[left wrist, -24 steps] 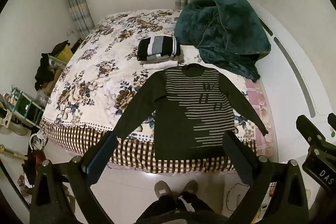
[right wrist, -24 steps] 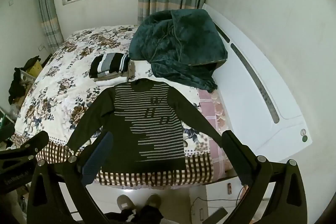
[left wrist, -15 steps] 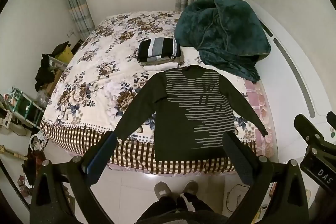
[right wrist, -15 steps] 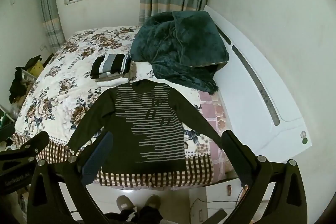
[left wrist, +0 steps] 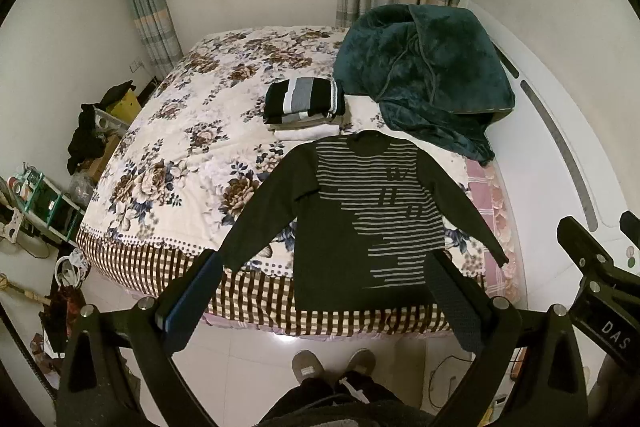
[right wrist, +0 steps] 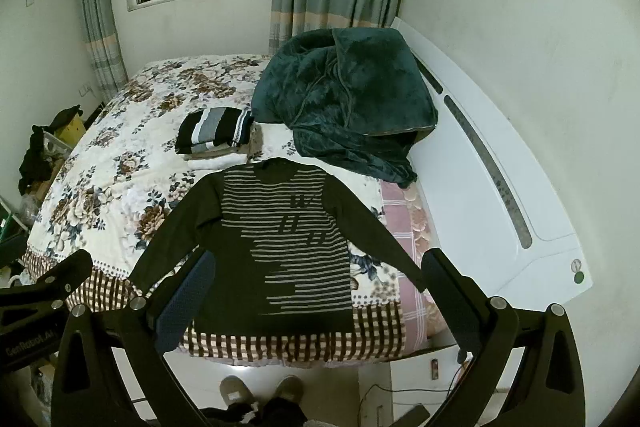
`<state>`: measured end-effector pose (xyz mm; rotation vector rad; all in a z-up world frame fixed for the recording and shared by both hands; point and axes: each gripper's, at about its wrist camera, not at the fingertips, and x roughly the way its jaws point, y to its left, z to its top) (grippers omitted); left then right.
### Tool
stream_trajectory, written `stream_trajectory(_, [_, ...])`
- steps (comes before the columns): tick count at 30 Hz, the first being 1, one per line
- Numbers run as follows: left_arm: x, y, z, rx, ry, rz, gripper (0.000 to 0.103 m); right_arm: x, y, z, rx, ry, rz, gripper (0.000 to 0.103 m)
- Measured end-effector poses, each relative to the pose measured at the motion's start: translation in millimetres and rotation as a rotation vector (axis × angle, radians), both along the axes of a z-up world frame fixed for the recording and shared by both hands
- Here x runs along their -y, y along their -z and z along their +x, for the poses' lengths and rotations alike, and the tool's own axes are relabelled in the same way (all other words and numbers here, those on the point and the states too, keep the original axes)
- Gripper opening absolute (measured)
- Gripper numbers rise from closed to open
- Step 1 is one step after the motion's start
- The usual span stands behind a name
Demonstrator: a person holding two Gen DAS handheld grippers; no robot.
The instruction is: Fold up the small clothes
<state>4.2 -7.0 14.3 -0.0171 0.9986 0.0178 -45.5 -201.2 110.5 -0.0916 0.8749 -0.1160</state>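
A dark sweater with grey stripes [left wrist: 360, 219] lies flat on the bed, face up, sleeves spread, hem at the near edge. It also shows in the right wrist view [right wrist: 276, 247]. My left gripper [left wrist: 324, 291] is open and empty, held above the floor in front of the bed, short of the hem. My right gripper [right wrist: 316, 291] is open and empty, at about the same distance, a little to the right. A stack of folded clothes [left wrist: 304, 103] sits behind the sweater's collar.
A teal plush blanket [left wrist: 424, 75] is heaped at the back right of the floral bedspread [left wrist: 172, 155]. A white headboard [right wrist: 500, 187] runs along the right. Clutter and a rack [left wrist: 44, 199] stand at the left. My feet [left wrist: 332, 367] are on the tiled floor.
Both grippers have drawn back and up slightly, so the bed and sweater sit a little farther away. The sweater has not moved. Both grippers stay open.
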Motion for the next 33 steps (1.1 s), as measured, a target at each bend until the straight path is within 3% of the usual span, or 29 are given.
stream_trajectory(33, [-10.2,-8.7,2.1,0.022,-0.023,0.010,0.103,-7.3,-9.5,1.2,0.006,-0.019,-0.001,0.103])
